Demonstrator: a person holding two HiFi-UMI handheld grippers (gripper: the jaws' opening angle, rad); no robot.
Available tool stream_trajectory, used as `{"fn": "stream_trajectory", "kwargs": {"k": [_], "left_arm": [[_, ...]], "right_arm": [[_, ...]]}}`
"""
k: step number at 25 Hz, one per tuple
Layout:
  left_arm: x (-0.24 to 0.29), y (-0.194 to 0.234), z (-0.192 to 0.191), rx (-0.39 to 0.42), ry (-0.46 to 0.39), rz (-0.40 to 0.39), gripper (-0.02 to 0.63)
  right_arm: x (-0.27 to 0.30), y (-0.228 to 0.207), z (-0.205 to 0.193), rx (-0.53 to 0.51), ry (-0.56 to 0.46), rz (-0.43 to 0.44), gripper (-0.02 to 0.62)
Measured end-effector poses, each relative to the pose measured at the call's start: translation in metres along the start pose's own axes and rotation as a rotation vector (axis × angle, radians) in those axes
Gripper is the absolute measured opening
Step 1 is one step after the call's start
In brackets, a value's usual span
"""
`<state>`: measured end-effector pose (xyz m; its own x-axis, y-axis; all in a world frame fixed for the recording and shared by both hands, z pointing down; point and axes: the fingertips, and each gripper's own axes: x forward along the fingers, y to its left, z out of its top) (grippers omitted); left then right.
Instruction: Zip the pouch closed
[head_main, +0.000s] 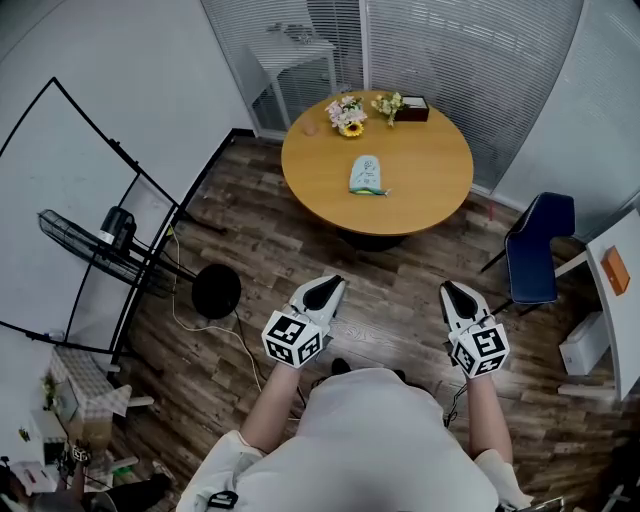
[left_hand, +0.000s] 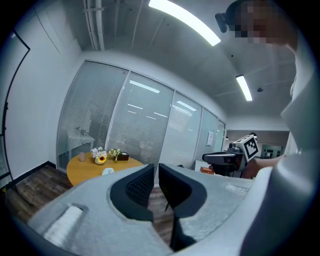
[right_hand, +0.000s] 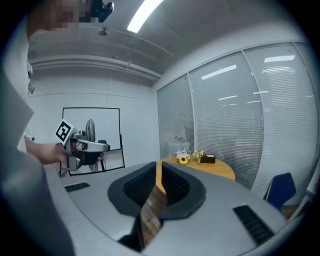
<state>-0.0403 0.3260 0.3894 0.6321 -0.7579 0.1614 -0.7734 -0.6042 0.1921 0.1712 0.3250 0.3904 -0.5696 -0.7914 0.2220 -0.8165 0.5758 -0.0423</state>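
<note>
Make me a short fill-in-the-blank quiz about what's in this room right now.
The pouch lies on the round ___.
The chair near it is ___.
The left gripper and right gripper hover over the plank ___, away from the pouch.
Missing words: table; blue; floor.
</note>
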Motion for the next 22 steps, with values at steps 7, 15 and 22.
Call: {"fn": "stream_trajectory", "kwargs": {"k": [7,15,22], "left_arm": [[-0.011,0.02,-0.004,-0.011,0.015,-0.025,0.052],[-0.025,0.046,-0.013,-0.015,0.037,-0.064,0.074],[-0.034,0.058,-0.017,-0.014,0.051,-0.101,0.074]], "right_arm": [[0.015,0.016,-0.004,0.01,0.013,-0.02,0.044],[0.03,0.045,-0.008,0.013,0.023,-0.054,0.044],[0.033,0.062,-0.01,0.019,0.025,-0.086,0.049]]}}
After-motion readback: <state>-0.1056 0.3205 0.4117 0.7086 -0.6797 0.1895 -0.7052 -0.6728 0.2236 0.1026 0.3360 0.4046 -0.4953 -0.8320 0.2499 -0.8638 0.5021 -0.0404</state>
